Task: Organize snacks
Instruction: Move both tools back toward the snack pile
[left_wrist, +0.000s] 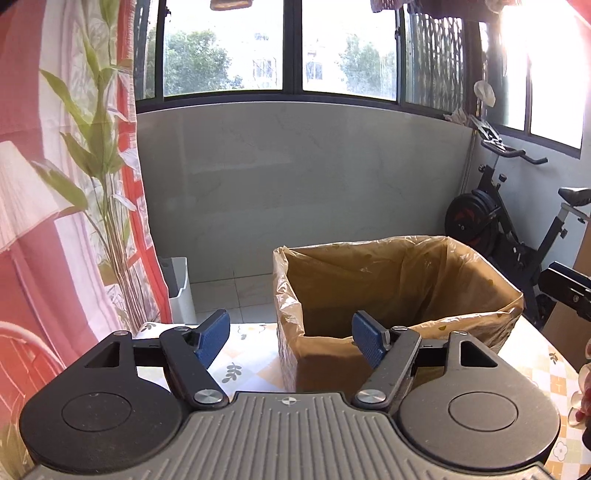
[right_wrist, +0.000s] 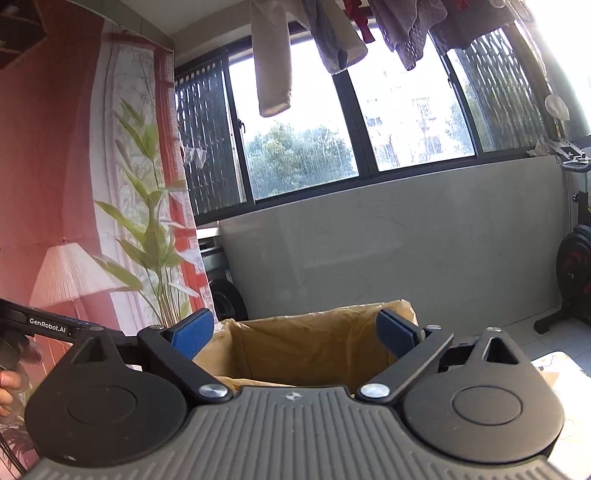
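Left wrist view, left to right. Printed red curtain (left_wrist: 55, 166) with leaf pattern, full left edge. White bin (left_wrist: 181, 290) on the floor, left of centre, beyond the bench (left_wrist: 251, 354), which carries a patterned cloth. Left gripper (left_wrist: 290, 338), bottom centre: blue pads spread apart, nothing between them. Cardboard box (left_wrist: 399, 295) lined with a clear plastic bag, centre right on the bench, just beyond the gripper's right finger; what lies inside is hidden by its near wall. Exercise bike (left_wrist: 506, 221), right edge, on the floor behind the box.

Right wrist view, left to right. A hand (right_wrist: 7, 387), lower left edge, beside a black bar marked GenRobot.AI. Right gripper (right_wrist: 295, 332), bottom centre: pads wide apart, empty, framing the box's open top. Hanging laundry (right_wrist: 273, 66), upper centre before the window.
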